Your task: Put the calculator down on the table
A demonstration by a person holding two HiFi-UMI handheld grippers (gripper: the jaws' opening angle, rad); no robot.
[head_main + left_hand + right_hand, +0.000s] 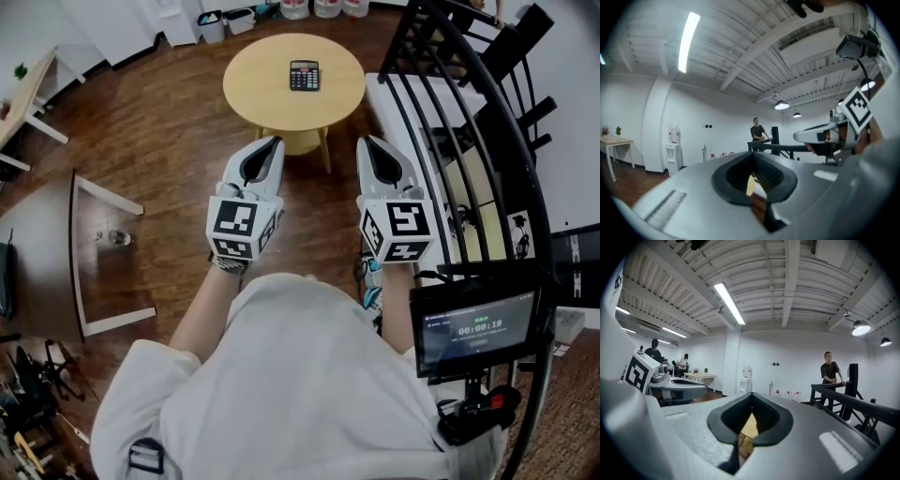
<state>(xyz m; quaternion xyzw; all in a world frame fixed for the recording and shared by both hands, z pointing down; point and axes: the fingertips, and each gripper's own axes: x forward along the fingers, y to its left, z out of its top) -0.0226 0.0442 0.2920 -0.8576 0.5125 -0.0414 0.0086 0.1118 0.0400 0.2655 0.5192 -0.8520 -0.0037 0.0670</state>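
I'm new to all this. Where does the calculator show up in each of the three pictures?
Head view: the calculator lies flat on the round table, top centre of the picture.
Left gripper view: not in it.
Right gripper view: not in it.
Shared landmark: the round table. It shows only as a pale sliver in the left gripper view and a tan patch in the right, each glimpsed through the gap behind the closed jaws.

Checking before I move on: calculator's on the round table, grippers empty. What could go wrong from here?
The right gripper, shut and empty, is close beside the black railing; a sideways swing could strike it. The round table stands just ahead, so a step forward might bump it and jolt the calculator.
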